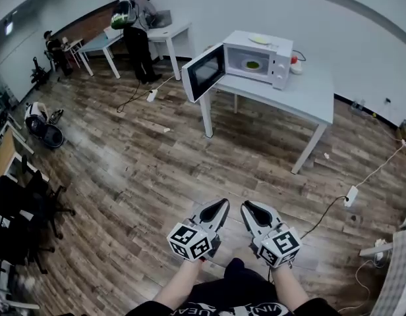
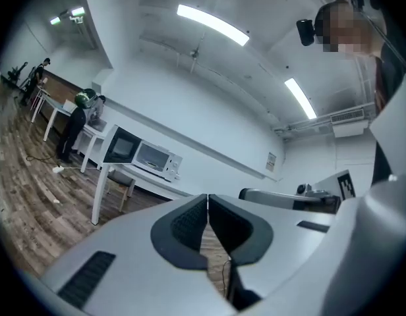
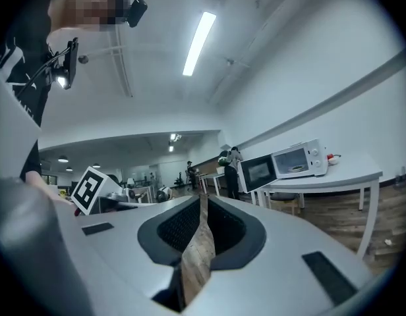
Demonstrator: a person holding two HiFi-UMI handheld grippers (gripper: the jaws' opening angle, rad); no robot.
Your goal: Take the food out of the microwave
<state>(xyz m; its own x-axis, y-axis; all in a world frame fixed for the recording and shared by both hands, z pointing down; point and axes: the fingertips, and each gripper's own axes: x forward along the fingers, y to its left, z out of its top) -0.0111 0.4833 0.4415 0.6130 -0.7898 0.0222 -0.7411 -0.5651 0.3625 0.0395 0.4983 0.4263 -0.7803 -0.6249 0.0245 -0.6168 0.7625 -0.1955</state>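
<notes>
- Up close, the left gripper (image 1: pixel 222 206) and the right gripper (image 1: pixel 248 208) are held level, side by side, above the wooden floor (image 1: pixel 137 176).
- The left jaws are pressed together with nothing between them.
- The right jaws stand a narrow crack apart. The floor shows through the slit, and they hold nothing.
- Off to the right, a white power strip (image 1: pixel 351 195) lies on the floor with its cable trailing away.
- Farther on, well apart from both grippers, a white counter (image 1: pixel 302 94) carries the microwave (image 1: pixel 272 56). Its door (image 1: pixel 204 71) is swung wide open to the left.
- The food (image 1: pixel 253 64), something green on a pale dish, sits inside the lit microwave.
- A flat plate (image 1: pixel 260 39) lies on top of the microwave, and a small red thing (image 1: pixel 294 60) is just beside its right end.
- Farthest back, a person (image 1: pixel 140 35) stands at a far counter (image 1: pixel 173 30) by the wall.
</notes>
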